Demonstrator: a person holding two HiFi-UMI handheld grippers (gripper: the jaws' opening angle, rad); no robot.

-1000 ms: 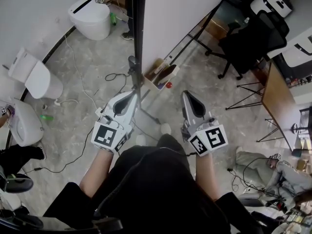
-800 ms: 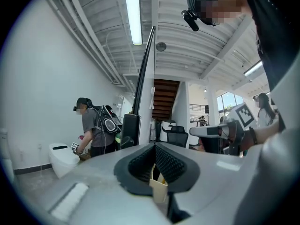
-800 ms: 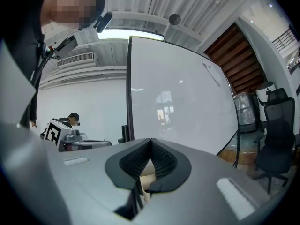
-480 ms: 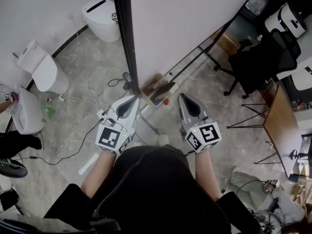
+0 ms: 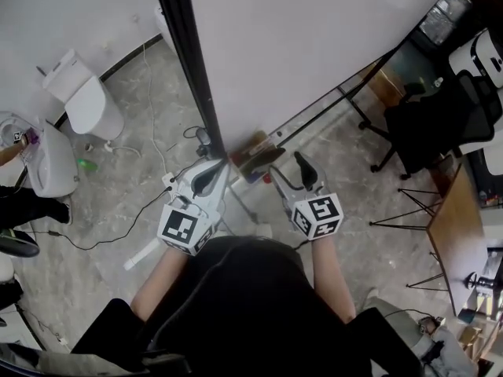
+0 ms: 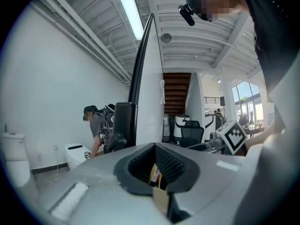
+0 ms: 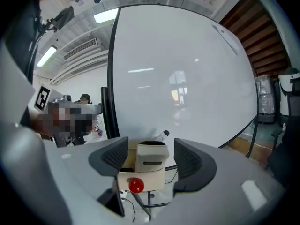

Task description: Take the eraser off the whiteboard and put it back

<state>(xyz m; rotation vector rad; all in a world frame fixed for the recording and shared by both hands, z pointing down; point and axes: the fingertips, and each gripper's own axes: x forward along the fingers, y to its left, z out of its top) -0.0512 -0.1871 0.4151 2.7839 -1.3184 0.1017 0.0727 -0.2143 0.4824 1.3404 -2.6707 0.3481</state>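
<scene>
The right gripper has its fingers opening wide, with what looks like the eraser framed between them, untouched, in a box at the whiteboard's foot. The left gripper has its fingers together, empty.

Three cameras: one overhead, one riding on each gripper.

The head view looks steeply down from above the person onto the left gripper, the right gripper, the floor and the foot of the whiteboard, all near. The left gripper view sits low behind its jaws and faces level along the whiteboard's dark edge, deep into the room. The right gripper view faces the board's white face from near, out between its opening jaws, which hold nothing, a cardboard box framed beyond them. All three share the whiteboard; the head and right gripper views share the box.
</scene>
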